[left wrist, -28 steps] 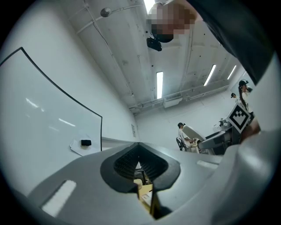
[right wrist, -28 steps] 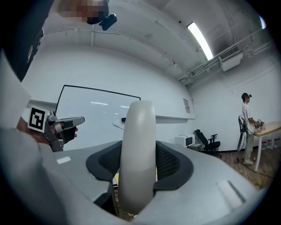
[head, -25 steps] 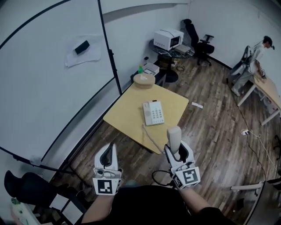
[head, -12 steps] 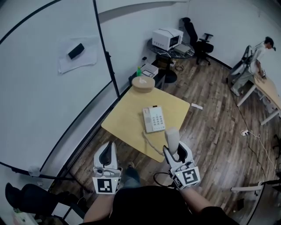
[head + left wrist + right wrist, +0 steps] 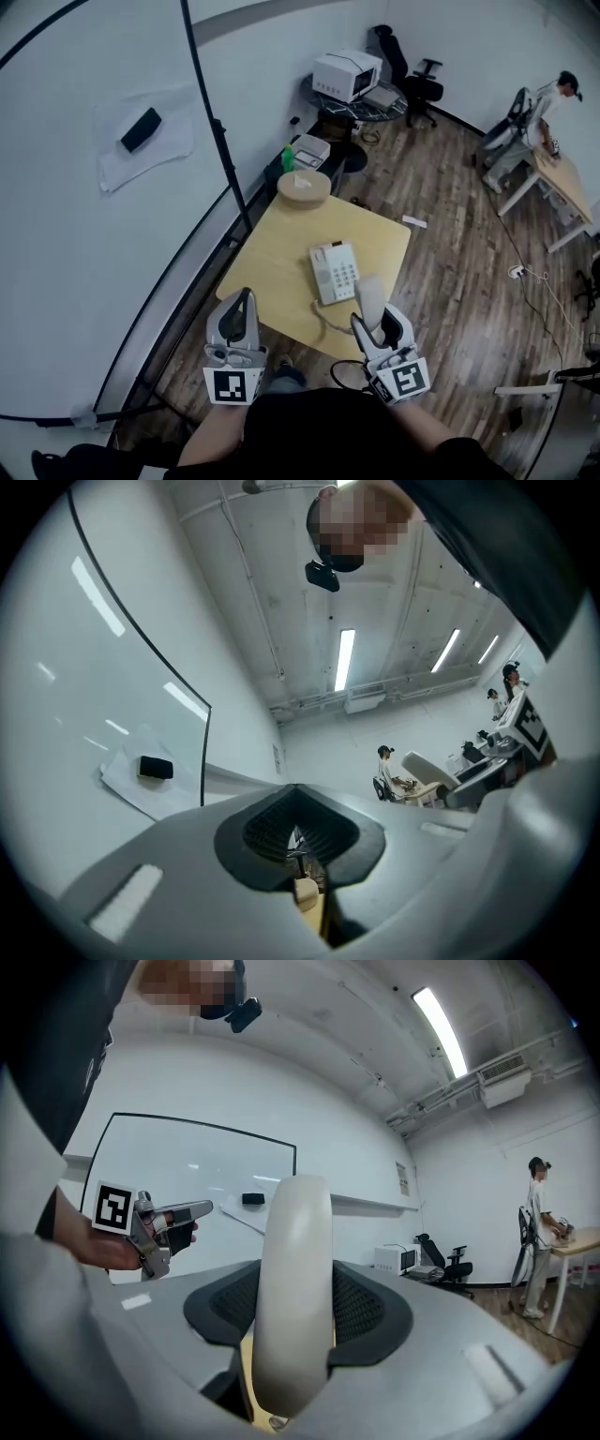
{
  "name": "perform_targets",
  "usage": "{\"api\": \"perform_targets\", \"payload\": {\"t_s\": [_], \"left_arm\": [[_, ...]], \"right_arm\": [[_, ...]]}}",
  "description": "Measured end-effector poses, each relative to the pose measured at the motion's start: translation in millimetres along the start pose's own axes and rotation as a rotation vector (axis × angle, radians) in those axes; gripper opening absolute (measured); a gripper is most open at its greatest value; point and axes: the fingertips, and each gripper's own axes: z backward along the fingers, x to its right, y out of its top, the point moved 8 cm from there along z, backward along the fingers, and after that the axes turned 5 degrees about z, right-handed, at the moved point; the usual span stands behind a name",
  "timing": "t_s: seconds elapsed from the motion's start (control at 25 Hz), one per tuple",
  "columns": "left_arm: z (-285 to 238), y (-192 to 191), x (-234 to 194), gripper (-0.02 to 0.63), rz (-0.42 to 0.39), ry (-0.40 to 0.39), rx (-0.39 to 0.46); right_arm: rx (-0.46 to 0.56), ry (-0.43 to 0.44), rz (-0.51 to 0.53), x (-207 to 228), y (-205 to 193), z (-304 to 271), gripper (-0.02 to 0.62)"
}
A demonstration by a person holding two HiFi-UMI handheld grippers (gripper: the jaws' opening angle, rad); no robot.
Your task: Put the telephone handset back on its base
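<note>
The white telephone base [image 5: 335,272] with its keypad lies on the yellow table [image 5: 281,244], towards the near edge. Its curled cord [image 5: 326,314] runs off that edge towards me. My right gripper [image 5: 380,321] is shut on the cream handset [image 5: 371,298], which stands upright just right of the base and short of the table. In the right gripper view the handset [image 5: 292,1288] fills the middle between the jaws of the right gripper [image 5: 295,1321]. My left gripper [image 5: 236,319] hovers at the table's near left corner, shut with nothing in it; its jaws of the left gripper [image 5: 298,832] meet.
A round tan box [image 5: 303,186] sits at the table's far corner. A big whiteboard [image 5: 84,206] on a black stand [image 5: 220,150] runs along the left. Behind are a white machine on a small table [image 5: 347,73], an office chair [image 5: 417,80] and a person at a desk [image 5: 546,103].
The table and phone base have come nearer and lower in the head view as I step forward. Both grippers keep their hold and pose.
</note>
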Motion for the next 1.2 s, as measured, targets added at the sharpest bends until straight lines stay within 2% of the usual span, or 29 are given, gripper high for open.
{"api": "perform_targets", "payload": {"t_s": [0.44,0.64,0.92,1.2], "left_arm": [[-51.3,-45.7,-67.1,0.0,0.09,-0.071,-0.008],[-67.9,-62.6,-85.8,0.0,0.093,-0.113,-0.013],[-80.7,-74.7,-90.6,0.0,0.112,-0.125,-0.024],[-84.0,-82.4,-80.4,0.0,0.109,-0.092,-0.045]], "right_arm": [[-0.09,-0.068,0.018,-10.2,-7.1,-70.2,0.221],[-0.122,-0.095,0.03,-12.5,-11.4,-91.5,0.221],[-0.155,-0.095,0.025,-6.0,-21.9,-109.1,0.219],[-0.227,-0.059,-0.026,13.5,-57.5,-128.4,0.219]]}}
